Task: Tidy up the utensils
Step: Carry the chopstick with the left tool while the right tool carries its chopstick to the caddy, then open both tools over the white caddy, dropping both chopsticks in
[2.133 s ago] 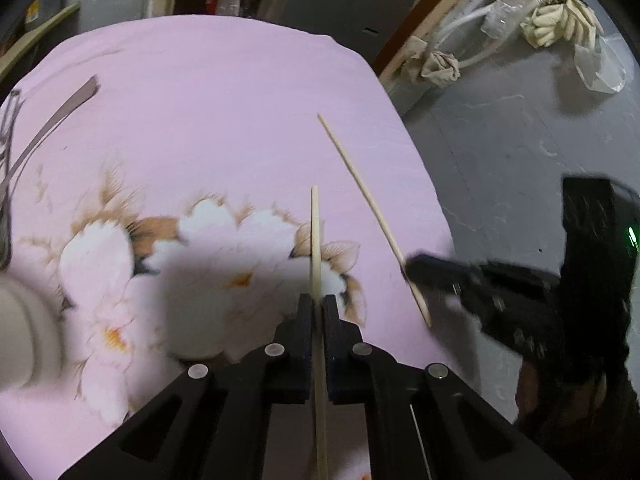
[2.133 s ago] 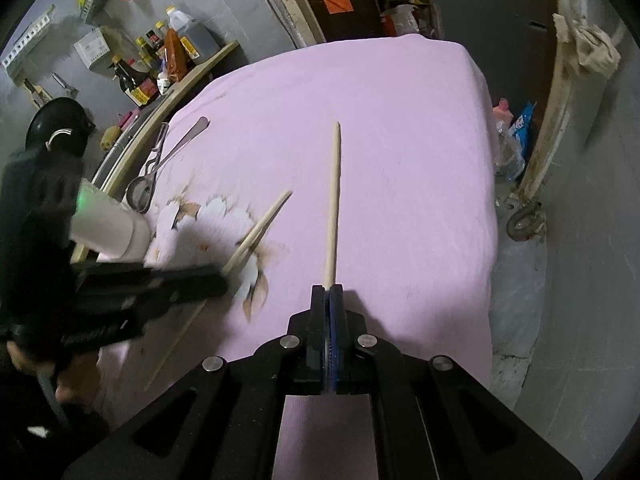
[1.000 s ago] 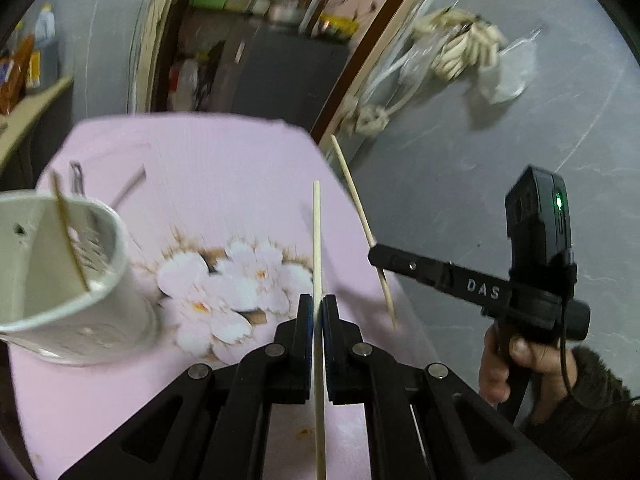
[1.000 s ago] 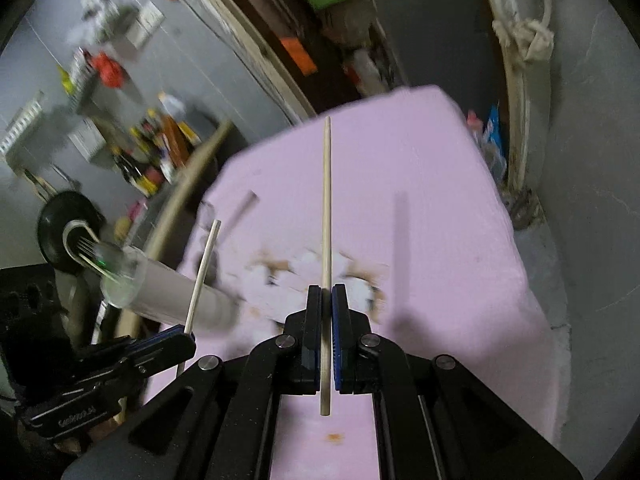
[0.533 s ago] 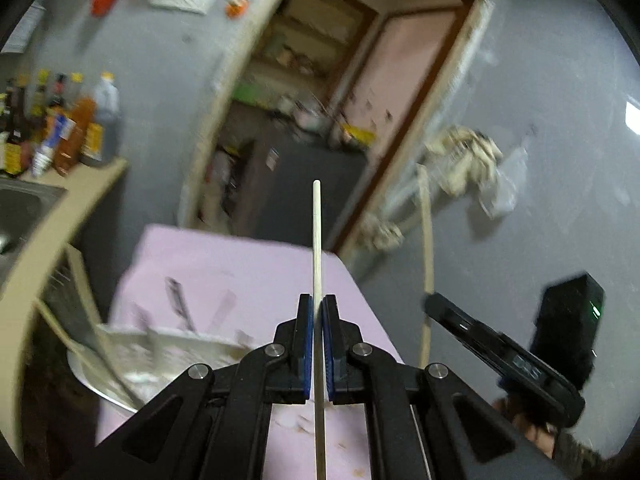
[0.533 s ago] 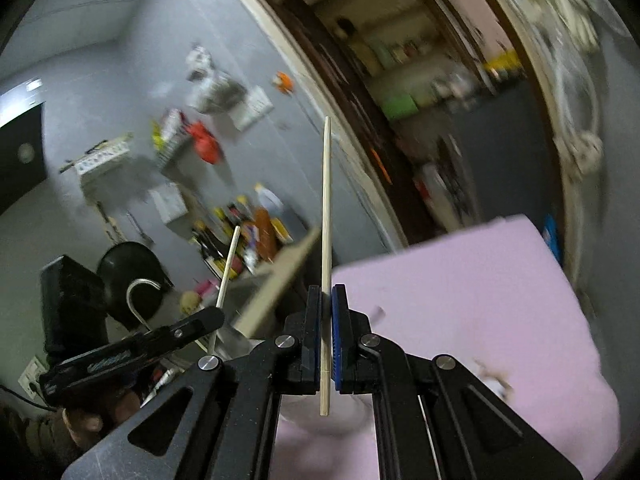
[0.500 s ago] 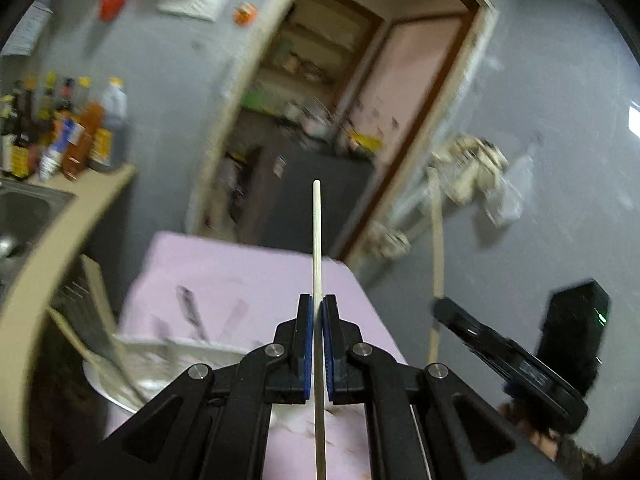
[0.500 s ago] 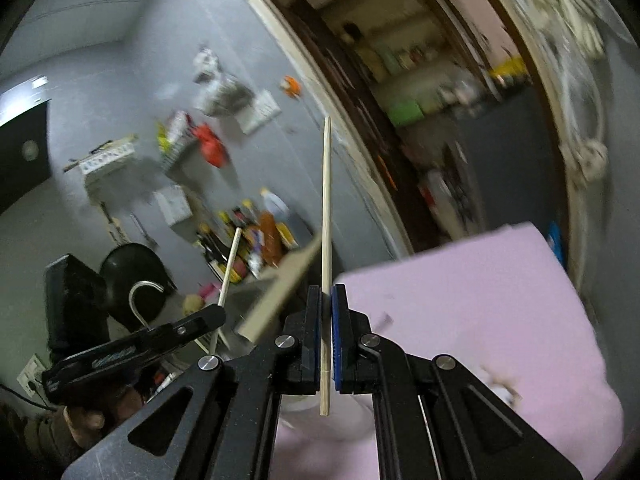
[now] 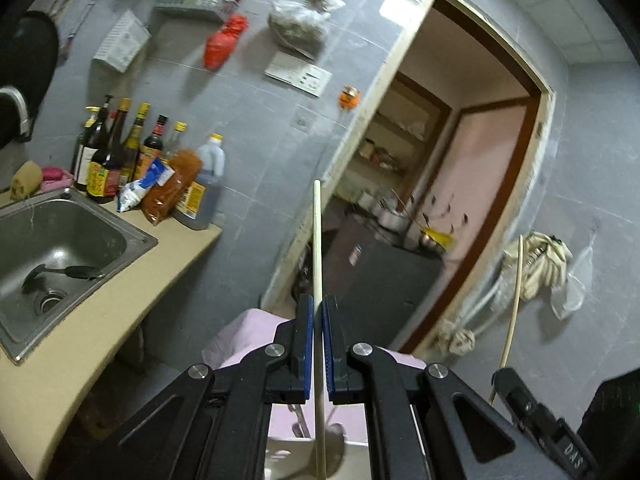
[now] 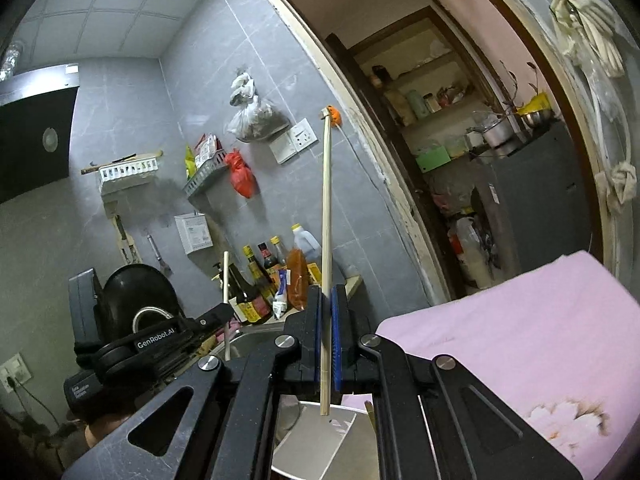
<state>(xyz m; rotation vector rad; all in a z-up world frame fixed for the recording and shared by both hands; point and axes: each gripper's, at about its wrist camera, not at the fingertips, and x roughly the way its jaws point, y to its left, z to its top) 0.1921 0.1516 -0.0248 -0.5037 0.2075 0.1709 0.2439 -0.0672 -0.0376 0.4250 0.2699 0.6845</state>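
My left gripper [image 9: 315,320] is shut on a pale wooden chopstick [image 9: 317,248] held upright, its lower end hanging over the white utensil holder [image 9: 340,456] below. My right gripper [image 10: 327,312] is shut on a second chopstick [image 10: 326,208], also upright, its lower end just above the holder's rim [image 10: 316,436]. The right gripper and its chopstick show in the left wrist view [image 9: 516,396]; the left gripper shows in the right wrist view [image 10: 216,320]. A spoon [image 9: 332,432] lies by the holder.
The pink flowered tablecloth [image 10: 520,352] covers the table on the right. A steel sink [image 9: 60,248] and counter with sauce bottles [image 9: 132,160] stand to the left. An open doorway [image 10: 460,160] with a dark cabinet lies behind.
Both grippers have lifted their chopsticks off the cloth, tilted them upright and brought them over the white holder. The views now face the wall instead of the table.
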